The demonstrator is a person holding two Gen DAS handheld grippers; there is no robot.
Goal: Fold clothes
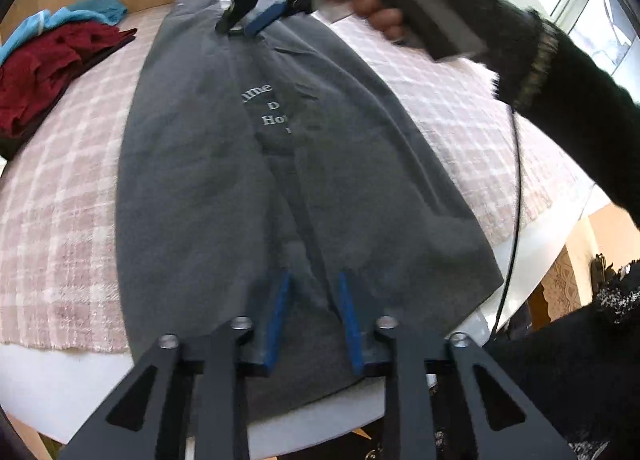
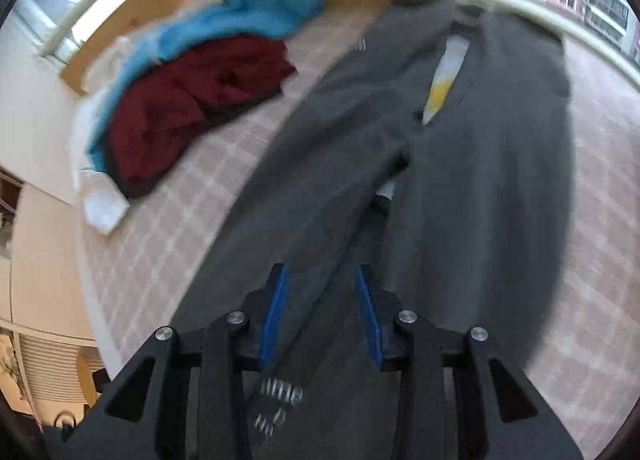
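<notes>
My left tongs sit open over the gray shirt's near hem, right tongs open too, clothes pile at 10 o'clock.

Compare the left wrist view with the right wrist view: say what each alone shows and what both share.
Only the left wrist view shows the right tongs and the hand gripping them. Only the right wrist view shows the white cloth and the yellow-white patch inside the shirt. Both show the grey shirt, maroon garment, blue garment and pink checked cover.
</notes>
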